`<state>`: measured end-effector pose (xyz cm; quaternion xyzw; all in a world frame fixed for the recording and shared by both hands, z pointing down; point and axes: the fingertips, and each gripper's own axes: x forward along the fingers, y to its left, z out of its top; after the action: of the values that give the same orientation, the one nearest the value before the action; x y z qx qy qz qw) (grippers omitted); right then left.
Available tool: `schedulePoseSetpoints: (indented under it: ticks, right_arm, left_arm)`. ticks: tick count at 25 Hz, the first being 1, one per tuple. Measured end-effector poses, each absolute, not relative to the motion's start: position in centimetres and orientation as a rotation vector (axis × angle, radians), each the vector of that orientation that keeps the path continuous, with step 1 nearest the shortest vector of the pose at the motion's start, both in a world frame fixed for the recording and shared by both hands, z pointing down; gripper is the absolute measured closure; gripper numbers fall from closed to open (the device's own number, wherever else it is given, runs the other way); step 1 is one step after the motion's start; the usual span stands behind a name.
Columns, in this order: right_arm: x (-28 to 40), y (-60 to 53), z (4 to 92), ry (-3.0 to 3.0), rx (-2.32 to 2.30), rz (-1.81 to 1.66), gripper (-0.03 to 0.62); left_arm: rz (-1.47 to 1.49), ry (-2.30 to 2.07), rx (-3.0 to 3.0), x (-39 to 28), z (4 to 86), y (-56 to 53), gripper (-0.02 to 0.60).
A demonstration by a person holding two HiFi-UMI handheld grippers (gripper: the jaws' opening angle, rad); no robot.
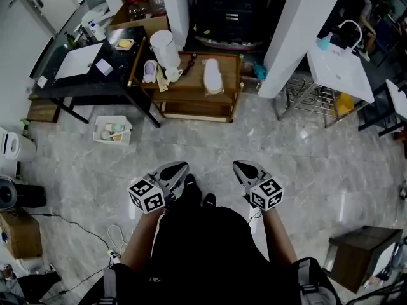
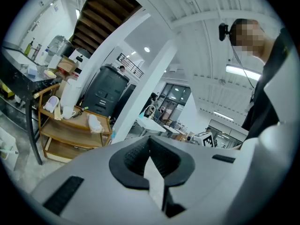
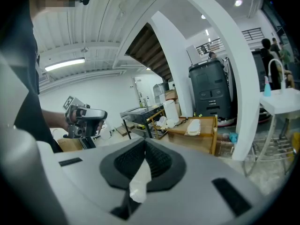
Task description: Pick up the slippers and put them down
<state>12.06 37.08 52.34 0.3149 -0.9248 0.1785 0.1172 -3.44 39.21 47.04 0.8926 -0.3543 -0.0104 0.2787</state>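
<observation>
A white slipper [image 1: 212,75] lies on the top of a low wooden shelf [image 1: 232,91] across the floor from me. A lilac slipper [image 1: 149,70] stands near that shelf's left end, beside a tall white container [image 1: 164,48]. My left gripper [image 1: 173,172] and right gripper [image 1: 243,169] are held in front of the person's body, well short of the shelf, both shut and empty. In the left gripper view the left gripper [image 2: 150,146] is closed, with the white slipper [image 2: 95,123] far off. In the right gripper view the right gripper [image 3: 144,149] is closed, with the white slipper [image 3: 193,128] in the distance.
A black table [image 1: 82,81] adjoins the shelf on the left, with a white basket [image 1: 112,130] on the floor before it. A white pillar [image 1: 299,30] and a white sink [image 1: 340,68] stand at the right. Cables [image 1: 114,237] lie at the lower left; a brown stool [image 1: 359,253] sits at the lower right.
</observation>
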Motion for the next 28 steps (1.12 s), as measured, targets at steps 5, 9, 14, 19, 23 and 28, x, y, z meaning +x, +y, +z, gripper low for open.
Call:
schedulePoseSetpoints:
  ticks: [5, 9, 14, 19, 23, 28]
  right_arm:
    - [10.5, 36.3, 52.5, -2.697, 0.893, 0.519, 0.586]
    - [10.2, 34.7, 53.1, -2.665, 0.902, 0.529, 0.586]
    - [9.3, 32.1, 52.9, -2.636, 0.871, 0.533, 0.586]
    - [7.5, 28.9, 53.1, -2.603, 0.852, 0.529, 0.586]
    - [5.5, 26.2, 53.1, -2.595, 0.837, 0.524, 0.586]
    - [3.0, 23.3, 53.0, -2.598, 0.873, 0.533, 0.586]
  left_arm:
    - [-0.042, -0.961, 2.367, -4.8, 47.9, 38.1, 0.571]
    - [-0.041, -0.942, 2.369, -5.1, 48.5, 35.8, 0.571]
    - [-0.05, -0.9, 2.358, -5.3, 49.7, 32.3, 0.571]
    - [-0.013, -0.86, 2.342, -6.0, 51.6, 29.4, 0.571]
    - [0.06, -0.804, 2.354, -6.5, 53.3, 27.0, 0.571]
    - [0.101, -0.731, 2.368, -7.3, 54.0, 23.8, 0.571]
